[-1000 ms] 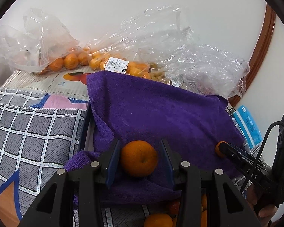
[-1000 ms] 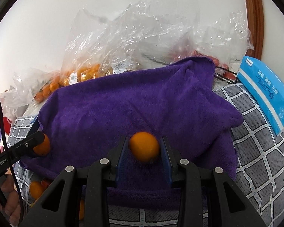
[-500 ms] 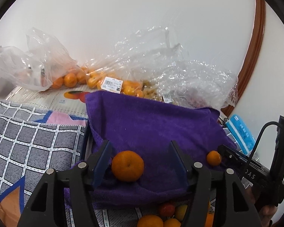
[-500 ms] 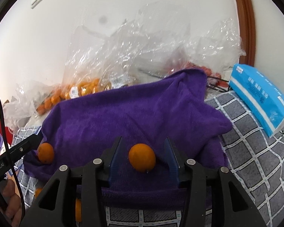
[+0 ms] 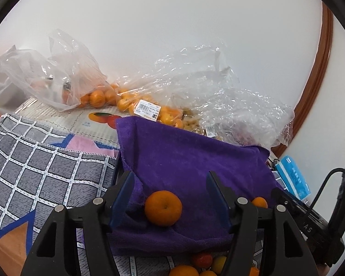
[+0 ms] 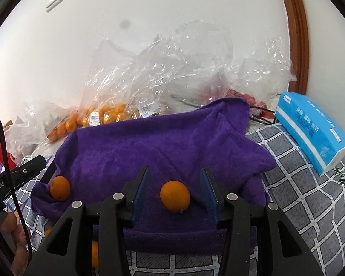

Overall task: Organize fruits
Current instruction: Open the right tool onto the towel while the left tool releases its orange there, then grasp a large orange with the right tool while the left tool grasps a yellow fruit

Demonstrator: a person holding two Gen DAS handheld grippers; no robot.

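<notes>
Left tool (image 5: 170, 191) wide open, tangerine (image 5: 163, 208) untouched

The left gripper (image 5: 170, 194) and the right gripper (image 6: 173, 189) both point forward with jaws spread wide, gripping nothing.

A second ago my left gripper (image 5: 169, 192) was clamped on a round orange mandarin (image 5: 163, 208); now its blue-padded jaws stand wide apart and the fruit lies free on the purple terry towel (image 5: 191, 161), touching neither pad. I have pulled that gripper back and tilted it up, so more of the white wall shows above.

My right gripper (image 6: 174, 191) has done the same: it was closed on a smaller smooth orange fruit (image 6: 174, 196), and now the jaws are spread and that fruit rests loose on the towel between them. This gripper has drawn back too.
</notes>
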